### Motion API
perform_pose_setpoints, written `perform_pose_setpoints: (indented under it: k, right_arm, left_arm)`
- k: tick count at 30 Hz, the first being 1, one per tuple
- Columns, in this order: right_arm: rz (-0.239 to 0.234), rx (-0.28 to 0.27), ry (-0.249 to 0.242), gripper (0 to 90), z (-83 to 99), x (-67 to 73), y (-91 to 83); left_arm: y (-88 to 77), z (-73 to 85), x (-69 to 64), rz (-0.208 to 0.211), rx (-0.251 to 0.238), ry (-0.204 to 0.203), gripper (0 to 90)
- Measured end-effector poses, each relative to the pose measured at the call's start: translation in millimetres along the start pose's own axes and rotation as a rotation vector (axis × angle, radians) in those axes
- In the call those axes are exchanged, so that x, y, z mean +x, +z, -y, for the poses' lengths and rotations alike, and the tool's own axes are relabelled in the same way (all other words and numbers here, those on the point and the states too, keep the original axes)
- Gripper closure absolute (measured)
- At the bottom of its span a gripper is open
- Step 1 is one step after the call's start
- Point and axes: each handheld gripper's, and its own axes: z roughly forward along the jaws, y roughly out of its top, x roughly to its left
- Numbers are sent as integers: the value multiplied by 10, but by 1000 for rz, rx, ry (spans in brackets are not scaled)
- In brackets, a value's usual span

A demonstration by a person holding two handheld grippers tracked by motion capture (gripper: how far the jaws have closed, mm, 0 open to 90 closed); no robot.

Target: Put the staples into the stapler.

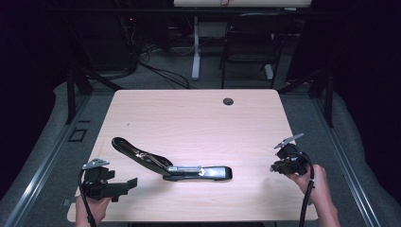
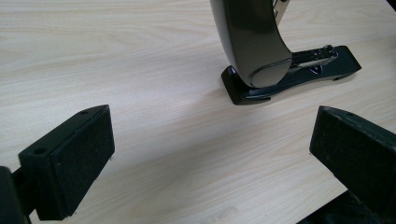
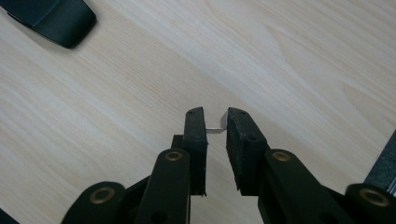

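Note:
A black stapler lies swung open on the wooden table, its top arm stretched up and to the left of its base. My left gripper hovers near the table's front left corner, open with nothing between its pads. In the left gripper view the stapler stands beyond the gripper, apart from it. My right gripper is at the table's right edge, to the right of the stapler. In its own view the right gripper is shut on a small silvery strip of staples, with the stapler's end at top left.
A round cable hole sits near the table's far edge. Beyond the table are a dark folding chair, a white desk leg and cables on the floor. The table edge runs close beside the right hand.

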Motion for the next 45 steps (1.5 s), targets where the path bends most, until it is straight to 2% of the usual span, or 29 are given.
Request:
perform_pose_setpoints:
  k: [4,5,7,12,15,17,25,37,38,41,45]
  right_arm:
    - [-19,-2,-16,786,-34,29,-10]
    - [-30,-20,-7,786,-37,45,-3]
    - [-23,-25,-20,786,-52,66,-13]
    - [-47,-47,-33,786,-90,110,-43]
    - [-54,-39,-57,786,-121,144,-39]
    - [-58,-59,-61,786,-137,174,-31]
    - [-89,-74,-107,786,-255,303,-42]
    - [-108,-58,-167,786,-403,415,16]
    - [-98,-44,-183,786,-418,420,24]
    - [-111,-47,-196,786,-444,439,43]
    - [-151,-68,-206,786,-489,458,42]
  left_arm:
    - [-7,3,4,-1,-7,-6,1]
    - [-15,0,10,2,-1,-4,1]
    - [-10,-1,7,3,-7,-4,1]
    - [12,-6,-14,6,0,8,1]
    - [7,-3,-12,8,-6,9,1]
    - [-1,-3,-8,8,-11,5,1]
    - [11,-4,-22,9,-1,16,1]
    - [18,-3,-24,10,4,26,1]
    - [19,-3,-25,10,4,27,1]
    - [18,-4,-31,12,12,27,1]
    - [27,-1,-36,10,9,30,1]
